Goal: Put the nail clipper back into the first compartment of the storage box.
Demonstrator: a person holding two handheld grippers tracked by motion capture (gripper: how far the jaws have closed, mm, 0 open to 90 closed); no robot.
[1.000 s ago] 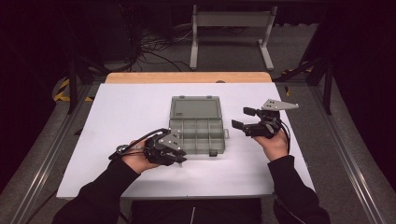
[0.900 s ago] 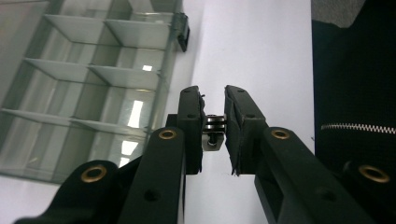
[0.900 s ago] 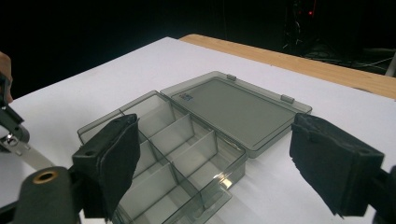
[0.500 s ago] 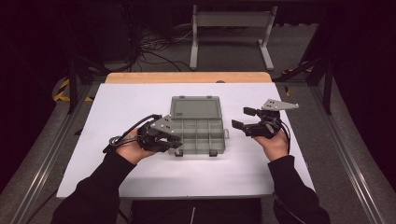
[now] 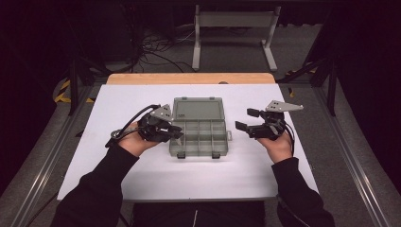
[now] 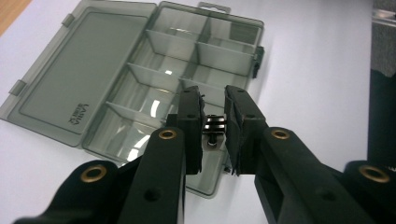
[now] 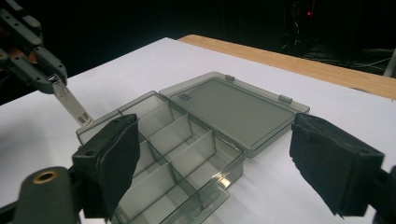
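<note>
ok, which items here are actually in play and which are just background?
In play: open compartment box; small metal part pinched in left gripper; right gripper, open beside the box.
Background: white table; grey stand and floor cables behind it.

One open compartment box (image 5: 199, 125), one small metal part (image 6: 214, 132), two grippers.

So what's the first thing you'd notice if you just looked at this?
Probably the see-through grey box in the middle of the white table, its lid flat open and its little compartments empty. Next, the left gripper over the box's left edge, pinching a small metal part. The right gripper hangs open to the box's right.
</note>
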